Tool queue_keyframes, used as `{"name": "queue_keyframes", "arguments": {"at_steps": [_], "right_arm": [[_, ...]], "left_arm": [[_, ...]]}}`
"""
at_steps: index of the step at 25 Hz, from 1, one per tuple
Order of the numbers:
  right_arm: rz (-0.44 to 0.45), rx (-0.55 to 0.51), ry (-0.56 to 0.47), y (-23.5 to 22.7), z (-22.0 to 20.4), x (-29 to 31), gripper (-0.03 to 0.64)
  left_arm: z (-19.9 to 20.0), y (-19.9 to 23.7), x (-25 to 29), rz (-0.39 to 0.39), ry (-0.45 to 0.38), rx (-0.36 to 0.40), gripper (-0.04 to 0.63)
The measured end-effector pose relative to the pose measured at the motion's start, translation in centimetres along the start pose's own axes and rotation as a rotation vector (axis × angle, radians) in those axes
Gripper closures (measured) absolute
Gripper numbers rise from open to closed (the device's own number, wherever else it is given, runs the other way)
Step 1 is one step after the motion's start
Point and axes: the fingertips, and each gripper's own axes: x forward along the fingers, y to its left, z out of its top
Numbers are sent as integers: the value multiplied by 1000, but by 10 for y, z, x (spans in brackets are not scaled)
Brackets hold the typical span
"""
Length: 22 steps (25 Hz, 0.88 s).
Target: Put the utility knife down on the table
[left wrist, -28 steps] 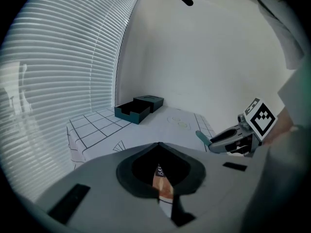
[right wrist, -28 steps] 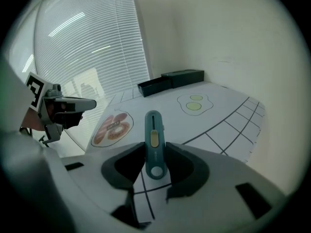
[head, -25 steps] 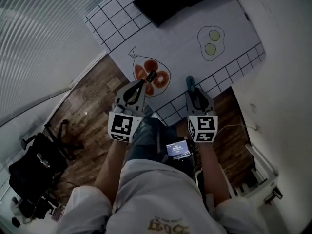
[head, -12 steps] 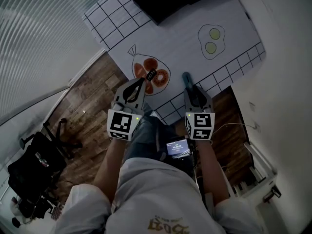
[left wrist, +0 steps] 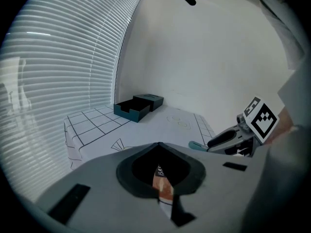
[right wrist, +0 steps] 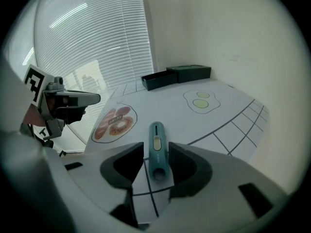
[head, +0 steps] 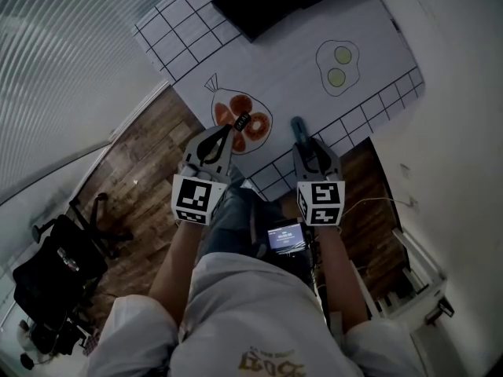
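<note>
1. Right gripper (right wrist: 156, 155): jaws clamped on the sides of the teal utility knife (right wrist: 156, 140), which runs lengthwise between them, nose pointing away.
2. Knife sits over the near, gridded edge of the white tablecloth (right wrist: 170, 106), to the right of the doughnut-bag drawing (right wrist: 114, 123) and short of the fried-egg drawing (right wrist: 200, 99). Cannot tell whether it touches the cloth.
3. Left gripper (left wrist: 159, 145): jaws closed together, nothing between them, over the doughnut drawing.
4. Dark open box (right wrist: 177, 75) at the table's far end.

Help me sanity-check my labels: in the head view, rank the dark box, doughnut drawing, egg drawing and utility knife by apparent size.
1. dark box, cut off by the frame
2. doughnut drawing
3. egg drawing
4. utility knife, partly hidden in the right gripper
</note>
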Motion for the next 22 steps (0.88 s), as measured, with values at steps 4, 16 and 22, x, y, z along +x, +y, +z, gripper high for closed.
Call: {"name": "queue_keyframes", "arguments": {"at_steps": [4, 16, 22], "right_arm": [[-48, -6, -51, -6, 12, -11, 541], [-32, -40, -129, -2, 36, -33, 607], [-57, -30, -172, -9, 49, -54, 607]], "left_arm": [[5, -2, 1, -5, -6, 4, 588], [24, -9, -3, -7, -29, 27, 588], [45, -16, -12, -3, -62, 37, 588]]}}
